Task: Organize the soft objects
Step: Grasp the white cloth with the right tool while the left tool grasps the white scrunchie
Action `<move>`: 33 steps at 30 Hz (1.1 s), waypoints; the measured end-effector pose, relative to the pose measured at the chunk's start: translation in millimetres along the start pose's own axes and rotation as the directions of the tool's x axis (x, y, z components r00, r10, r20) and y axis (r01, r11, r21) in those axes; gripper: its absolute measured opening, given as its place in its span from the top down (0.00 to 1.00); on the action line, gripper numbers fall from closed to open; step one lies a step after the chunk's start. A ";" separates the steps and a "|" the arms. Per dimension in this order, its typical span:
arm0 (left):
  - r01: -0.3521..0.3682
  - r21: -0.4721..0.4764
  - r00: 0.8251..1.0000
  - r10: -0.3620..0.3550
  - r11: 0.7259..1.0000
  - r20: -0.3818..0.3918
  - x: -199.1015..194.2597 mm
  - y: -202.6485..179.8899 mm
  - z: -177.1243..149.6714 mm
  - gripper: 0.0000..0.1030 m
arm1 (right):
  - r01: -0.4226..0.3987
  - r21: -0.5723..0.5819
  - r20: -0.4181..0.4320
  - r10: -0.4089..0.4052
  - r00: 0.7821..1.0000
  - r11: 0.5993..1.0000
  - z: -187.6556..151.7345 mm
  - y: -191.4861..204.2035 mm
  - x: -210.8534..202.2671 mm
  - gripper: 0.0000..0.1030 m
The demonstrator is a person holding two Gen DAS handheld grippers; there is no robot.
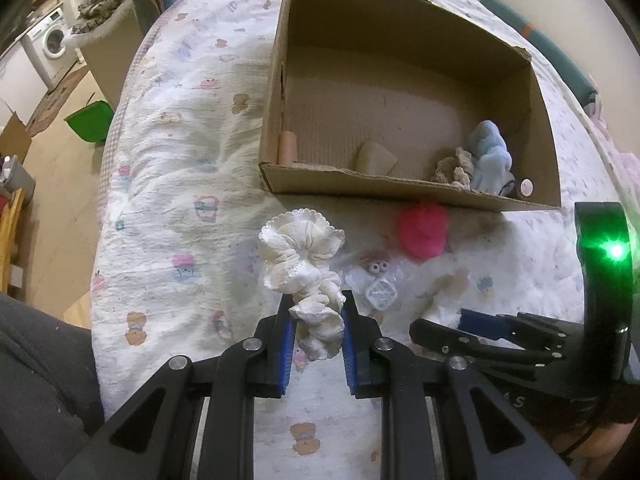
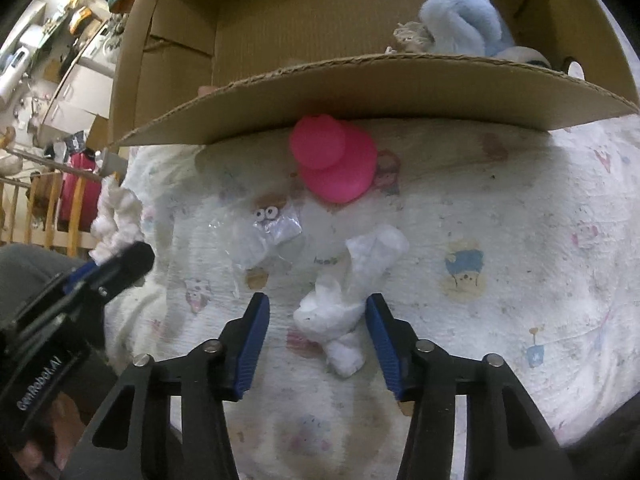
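The left gripper (image 1: pixel 316 320) is clamped on a cream ruffled scrunchie (image 1: pixel 304 260), its blue pads pinching the lower folds while the rest of the loop hangs out ahead of the fingers, over the printed quilt (image 1: pixel 168 184) and just short of the cardboard box (image 1: pixel 360 184). The right gripper (image 2: pixel 318 320) has its jaws apart, straddling a crumpled white tissue wad (image 2: pixel 348 308) that lies on the quilt; the right pad sits very near the wad, the left pad clear of it, so nothing is gripped yet.

Already in the box are a light blue plush toy (image 1: pixel 490 156), a beige knotted piece (image 1: pixel 452 168) and a cream sponge block (image 1: pixel 374 156). Outside it, near the front wall, lie a pink rubber duck (image 2: pixel 332 160) and a clear plastic packet with googly eyes (image 2: pixel 264 228).

To finish this pick well, the right gripper probably should shift slightly to the right pad's side so the wad sits centred, sink until the tips touch the quilt, then close on the thick middle and not the loose tail. Pinching quilt fabric along with it is the risk. The scrunchie likely wants lifting over the box's front wall before release
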State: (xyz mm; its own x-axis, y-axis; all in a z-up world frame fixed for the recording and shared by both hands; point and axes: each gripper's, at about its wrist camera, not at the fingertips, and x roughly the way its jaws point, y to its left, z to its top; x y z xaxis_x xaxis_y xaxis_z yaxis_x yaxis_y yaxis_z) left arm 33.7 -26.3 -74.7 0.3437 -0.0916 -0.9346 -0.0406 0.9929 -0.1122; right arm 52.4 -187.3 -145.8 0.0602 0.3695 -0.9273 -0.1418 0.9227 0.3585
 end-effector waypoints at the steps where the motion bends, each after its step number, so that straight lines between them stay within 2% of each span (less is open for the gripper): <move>1: 0.001 -0.003 1.000 -0.001 1.000 -0.002 0.5 0.5 0.4 0.82 | 0.004 -0.005 0.000 -0.004 1.000 1.000 0.4 0.7 0.1 0.61; 6: 0.003 -0.006 1.000 -0.003 1.000 -0.006 2.1 -0.1 0.6 0.82 | 0.002 -0.028 0.022 -0.002 1.000 1.000 2.1 7.0 -3.4 0.68; 19: -0.028 -0.007 0.999 0.028 1.000 0.023 -0.3 1.8 1.0 0.82 | -0.009 -0.008 0.103 0.010 0.995 1.000 -0.7 -1.1 -28.0 0.68; 31: -0.052 0.000 0.997 0.052 0.999 0.054 -8.7 3.2 -0.3 0.82 | -0.016 -0.001 0.193 0.016 0.981 1.000 -20.2 -10.4 -66.0 0.68; 33: -0.050 0.003 0.997 0.049 0.999 0.057 -13.7 3.8 0.3 0.82 | 0.010 -0.011 0.207 -0.007 0.978 1.000 -22.0 -9.3 -75.9 0.68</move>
State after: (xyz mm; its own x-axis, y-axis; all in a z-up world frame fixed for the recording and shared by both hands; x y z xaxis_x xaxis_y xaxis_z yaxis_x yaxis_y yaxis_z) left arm 29.1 -21.3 -62.2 0.3940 -0.0378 -0.9183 -0.0545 0.9964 -0.0644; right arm 27.4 -226.3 -81.2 0.2646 0.3775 -0.8874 -0.1520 0.9250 0.3481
